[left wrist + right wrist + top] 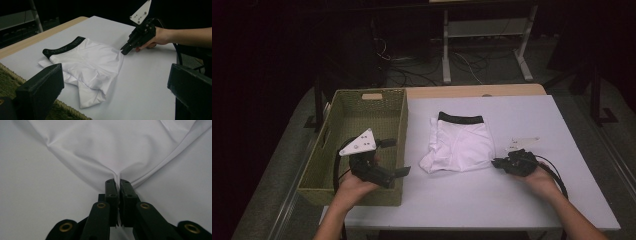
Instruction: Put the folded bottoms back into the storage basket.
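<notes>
Dim room, white underwear (460, 144) pinched (corner hidden)

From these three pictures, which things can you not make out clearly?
- Lettering on the black waistband of the white shorts: too small and blurred in the left gripper view.
- Far side of the shorts: cut off by the top edge in the right gripper view, where the right claw pinches the cloth.
- Floor of the woven basket: partly hidden by the left claw in the high view.
- Room behind the table: too dark.
</notes>
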Demonstrator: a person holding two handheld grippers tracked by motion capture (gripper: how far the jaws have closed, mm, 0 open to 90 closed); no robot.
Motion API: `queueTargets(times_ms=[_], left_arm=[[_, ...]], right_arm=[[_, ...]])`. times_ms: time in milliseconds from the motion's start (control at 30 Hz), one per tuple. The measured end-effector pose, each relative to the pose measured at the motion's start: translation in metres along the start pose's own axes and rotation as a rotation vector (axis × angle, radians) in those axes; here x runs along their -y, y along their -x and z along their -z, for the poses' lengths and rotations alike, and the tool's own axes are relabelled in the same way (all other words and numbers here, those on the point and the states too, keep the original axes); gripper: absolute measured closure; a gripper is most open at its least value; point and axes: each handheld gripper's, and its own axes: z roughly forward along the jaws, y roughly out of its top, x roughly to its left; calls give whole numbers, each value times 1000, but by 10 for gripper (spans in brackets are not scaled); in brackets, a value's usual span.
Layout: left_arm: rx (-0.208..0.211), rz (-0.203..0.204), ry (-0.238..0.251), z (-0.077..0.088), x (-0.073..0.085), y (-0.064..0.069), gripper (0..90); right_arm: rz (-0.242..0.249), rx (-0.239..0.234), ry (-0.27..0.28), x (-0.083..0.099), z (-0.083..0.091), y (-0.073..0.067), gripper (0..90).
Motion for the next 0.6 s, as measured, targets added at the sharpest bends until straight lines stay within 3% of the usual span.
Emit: queueTargets(times_ms=[333,600], left_arm=[[-1,0,-1,0,0,0,6],[-1,-1,-2,0,0,0,6]], right_arm=[[-26,7,42,-5,13,5,855],[-27,24,41,-4,21,6,855]])
